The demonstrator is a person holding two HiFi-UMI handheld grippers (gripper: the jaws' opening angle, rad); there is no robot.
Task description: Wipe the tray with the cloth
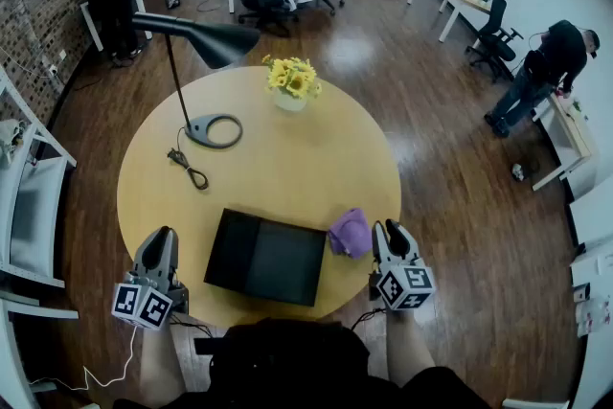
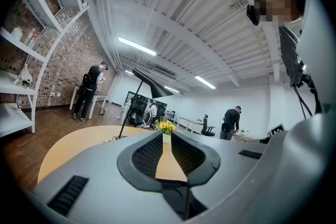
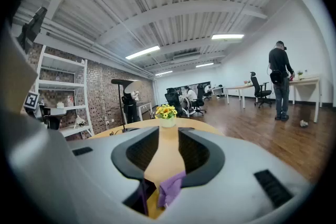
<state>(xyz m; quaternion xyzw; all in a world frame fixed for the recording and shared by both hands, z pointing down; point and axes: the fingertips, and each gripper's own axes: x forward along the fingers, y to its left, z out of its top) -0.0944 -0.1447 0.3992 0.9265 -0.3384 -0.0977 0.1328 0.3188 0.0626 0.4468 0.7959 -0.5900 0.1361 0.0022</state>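
Observation:
A black rectangular tray (image 1: 265,257) lies on the near side of the round yellow table (image 1: 287,158). The crumpled purple cloth (image 1: 351,232) sits on the table by the tray's right end. My right gripper (image 1: 388,227) hovers just right of the cloth at the table's edge. In the right gripper view the cloth (image 3: 169,189) shows low in the gap near the base of the jaws, and the right gripper (image 3: 168,131) is open with nothing pinched. My left gripper (image 1: 163,233) is left of the tray, its jaws a narrow slit apart and empty (image 2: 163,136).
A black desk lamp (image 1: 206,38) with a ring base (image 1: 215,130) and a cable (image 1: 187,168) stands at the table's far left. A vase of yellow flowers (image 1: 292,79) is at the far edge. White shelves (image 1: 24,206) stand left. People (image 1: 546,62) and office chairs are farther off.

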